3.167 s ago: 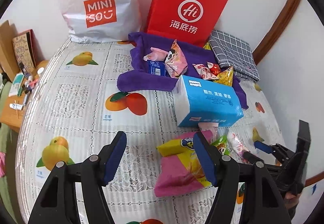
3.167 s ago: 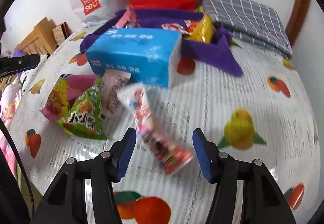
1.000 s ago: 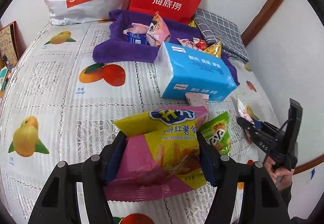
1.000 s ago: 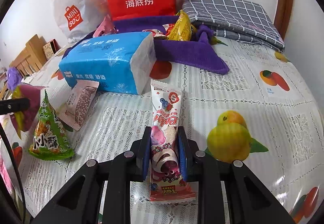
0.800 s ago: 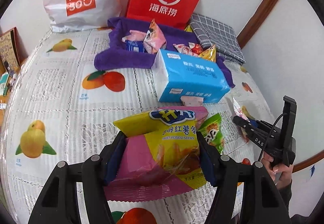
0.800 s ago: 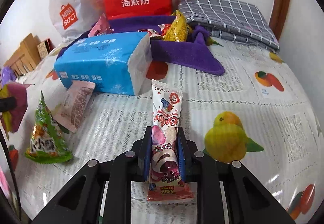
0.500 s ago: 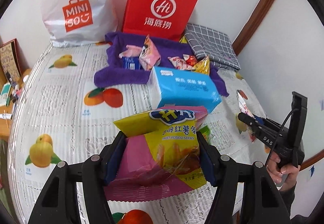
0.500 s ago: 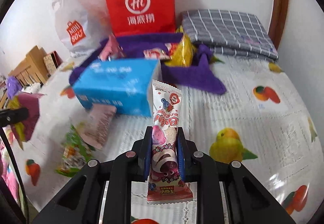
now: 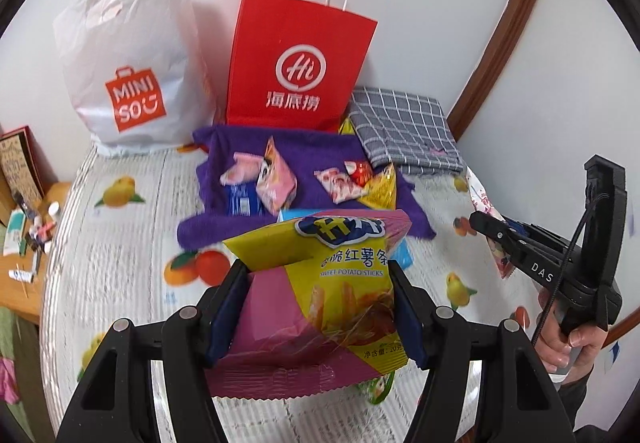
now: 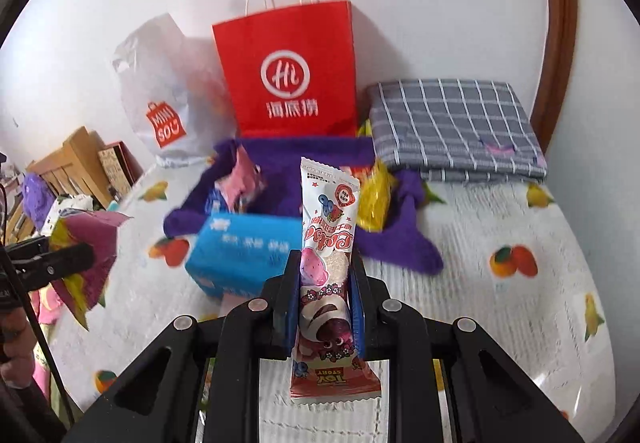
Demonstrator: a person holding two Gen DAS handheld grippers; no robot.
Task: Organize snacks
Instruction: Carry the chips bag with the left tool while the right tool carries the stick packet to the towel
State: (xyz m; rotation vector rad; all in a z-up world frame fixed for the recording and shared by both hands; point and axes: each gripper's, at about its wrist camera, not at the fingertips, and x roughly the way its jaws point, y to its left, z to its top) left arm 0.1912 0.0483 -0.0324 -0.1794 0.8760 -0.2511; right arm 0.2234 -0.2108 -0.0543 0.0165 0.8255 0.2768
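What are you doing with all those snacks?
A person is tidying snacks, holding a gripping tool in each hand. The left tool is clamped on a yellow and pink chip bag, and the right tool pinches a long pink snack packet. Both are lifted above the table. More snacks already lie on the purple towel by the red bag.

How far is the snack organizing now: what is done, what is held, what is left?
Done: several snacks lie on the purple towel. In hand: the left gripper grips the sweet potato sticks bag; the right gripper grips a long pink snack pack. Left: a green packet remains under the bag.
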